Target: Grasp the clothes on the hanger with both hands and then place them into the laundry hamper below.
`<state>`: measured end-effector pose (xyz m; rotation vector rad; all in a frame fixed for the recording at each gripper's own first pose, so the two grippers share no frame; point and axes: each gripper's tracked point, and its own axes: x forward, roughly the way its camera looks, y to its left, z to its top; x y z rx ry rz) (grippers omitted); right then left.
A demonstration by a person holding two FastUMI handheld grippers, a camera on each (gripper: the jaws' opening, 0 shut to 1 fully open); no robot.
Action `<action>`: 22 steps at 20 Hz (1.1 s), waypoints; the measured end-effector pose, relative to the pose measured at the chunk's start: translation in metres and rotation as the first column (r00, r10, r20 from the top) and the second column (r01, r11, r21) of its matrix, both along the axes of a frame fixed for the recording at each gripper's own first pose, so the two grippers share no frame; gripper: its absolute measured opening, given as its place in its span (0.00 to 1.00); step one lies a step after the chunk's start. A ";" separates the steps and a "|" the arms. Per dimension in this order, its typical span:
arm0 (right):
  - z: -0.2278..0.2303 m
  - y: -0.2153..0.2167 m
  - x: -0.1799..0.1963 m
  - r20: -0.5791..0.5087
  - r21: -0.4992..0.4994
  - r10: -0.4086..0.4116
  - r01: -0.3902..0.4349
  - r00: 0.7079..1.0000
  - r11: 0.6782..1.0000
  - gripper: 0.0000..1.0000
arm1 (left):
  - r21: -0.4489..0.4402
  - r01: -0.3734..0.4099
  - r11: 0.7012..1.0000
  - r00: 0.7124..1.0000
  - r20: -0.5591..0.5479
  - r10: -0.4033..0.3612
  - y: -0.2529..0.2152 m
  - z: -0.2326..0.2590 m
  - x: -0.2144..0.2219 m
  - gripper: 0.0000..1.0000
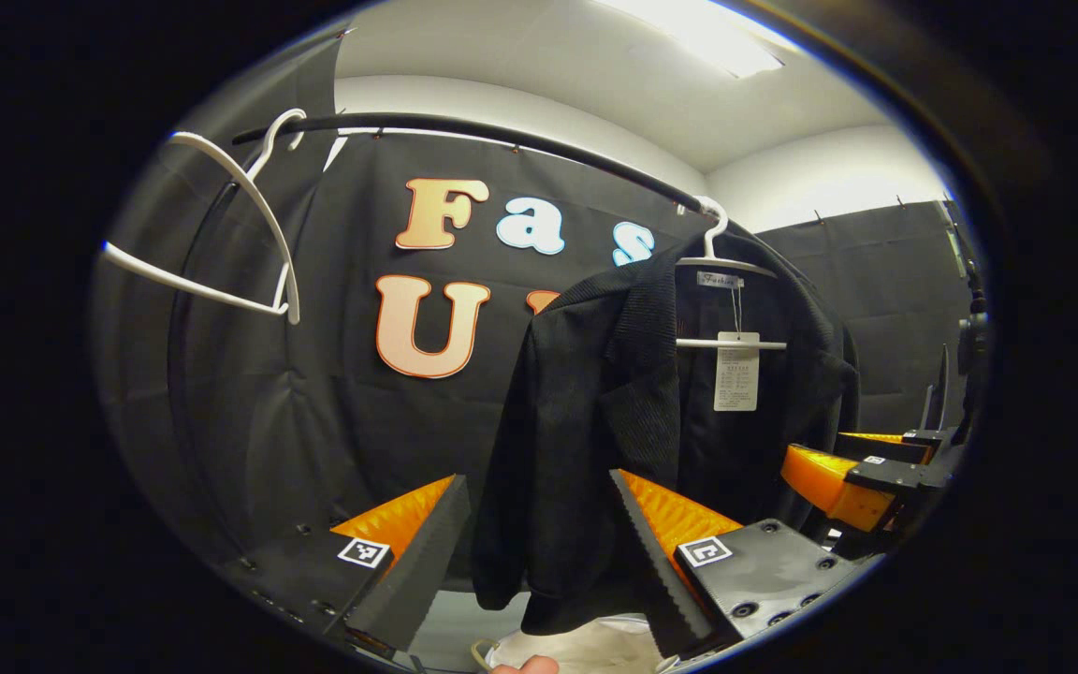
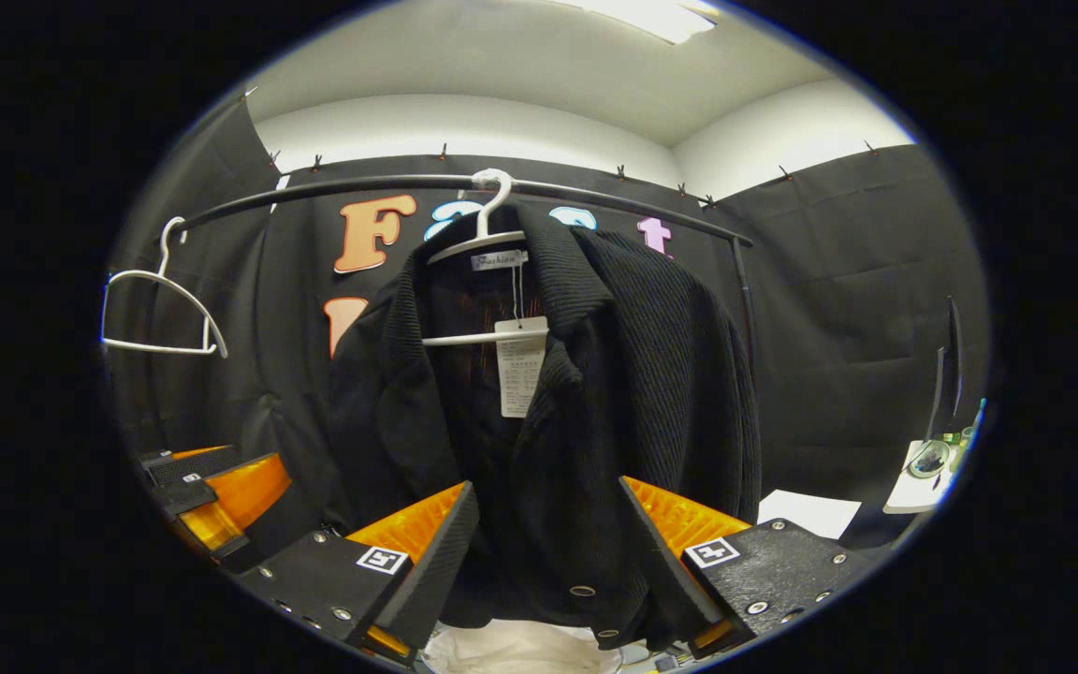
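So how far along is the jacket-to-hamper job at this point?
Early. Nothing is done yet: the black jacket hangs on its white hanger on the rail. In hand: the left hand-held gripper and the right hand-held gripper are both open, with the jacket's lower part between their fingers. Left: closing on it, lifting it off, lowering it into the hamper below.
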<state>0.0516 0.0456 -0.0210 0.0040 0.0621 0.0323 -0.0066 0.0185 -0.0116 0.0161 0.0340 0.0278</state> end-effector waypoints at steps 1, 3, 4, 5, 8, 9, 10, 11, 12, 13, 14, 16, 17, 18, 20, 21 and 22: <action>0.000 0.002 0.005 0.002 0.003 0.001 -0.001 1.000 1.000 0.92 | -0.001 0.002 1.000 1.000 -0.001 -0.002 0.000 -0.001 0.001 0.96; 0.002 0.006 0.015 0.007 0.000 0.007 -0.007 1.000 1.000 0.92 | -0.012 0.017 1.000 1.000 -0.004 -0.017 -0.003 -0.003 0.005 0.96; 0.003 0.006 0.022 0.015 -0.009 0.004 -0.004 1.000 1.000 0.92 | -0.022 0.035 0.999 0.999 -0.007 -0.036 -0.007 -0.005 0.008 0.96; 0.004 0.003 0.028 0.022 -0.025 -0.009 0.010 1.000 1.000 0.92 | -0.032 0.058 0.998 0.998 -0.010 -0.058 -0.014 -0.008 0.013 0.96; -0.003 -0.010 0.044 0.002 -0.067 -0.070 0.070 0.998 0.995 0.92 | -0.035 0.108 0.994 0.994 -0.029 -0.109 -0.027 -0.018 0.030 0.96; -0.006 -0.012 0.048 -0.005 -0.071 -0.079 0.078 0.997 0.994 0.91 | -0.032 0.121 0.992 0.992 -0.033 -0.122 -0.030 -0.020 0.033 0.92; -0.009 -0.014 0.052 -0.009 -0.069 -0.084 0.083 0.996 0.994 0.91 | -0.028 0.136 0.990 0.990 -0.031 -0.137 -0.036 -0.021 0.038 1.00; -0.010 -0.014 0.054 -0.015 -0.066 -0.084 0.083 0.996 0.994 0.91 | -0.024 0.150 0.988 0.988 -0.030 -0.150 -0.041 -0.023 0.043 1.00; -0.012 -0.015 0.056 -0.018 -0.065 -0.085 0.084 0.996 0.994 0.90 | -0.021 0.163 0.986 0.986 -0.030 -0.164 -0.046 -0.024 0.046 0.96; -0.012 -0.017 0.058 -0.018 -0.067 -0.090 0.089 0.996 0.994 0.81 | -0.021 0.174 0.985 0.984 -0.030 -0.175 -0.051 -0.026 0.049 0.96; -0.012 -0.020 0.060 -0.018 -0.067 -0.097 0.095 0.995 0.993 0.90 | -0.025 0.185 0.982 0.982 -0.029 -0.186 -0.056 -0.027 0.054 0.96; -0.011 -0.027 0.061 -0.022 -0.062 -0.107 0.106 0.994 0.992 0.67 | -0.044 0.205 0.978 0.978 -0.029 -0.207 -0.065 -0.029 0.065 0.96; -0.012 -0.032 0.062 -0.027 -0.061 -0.115 0.114 0.993 0.992 0.56 | -0.056 0.214 0.975 0.976 -0.032 -0.216 -0.070 -0.030 0.070 0.92; -0.013 -0.037 0.063 -0.033 -0.059 -0.122 0.120 0.992 0.991 0.44 | -0.069 0.222 0.973 0.974 -0.036 -0.225 -0.076 -0.032 0.076 0.96; -0.011 -0.047 0.063 -0.031 -0.051 -0.134 0.133 0.990 0.990 0.31 | -0.097 0.242 0.966 0.969 -0.032 -0.246 -0.087 -0.033 0.086 1.00; -0.011 -0.051 0.062 -0.031 -0.051 -0.145 0.143 0.989 0.988 0.14 | -0.104 0.246 0.964 0.968 -0.029 -0.250 -0.091 -0.033 0.089 1.00; -0.010 -0.055 0.061 -0.032 -0.057 -0.152 0.150 0.988 0.987 0.14 | -0.105 0.249 0.963 0.967 -0.027 -0.253 -0.095 -0.034 0.094 1.00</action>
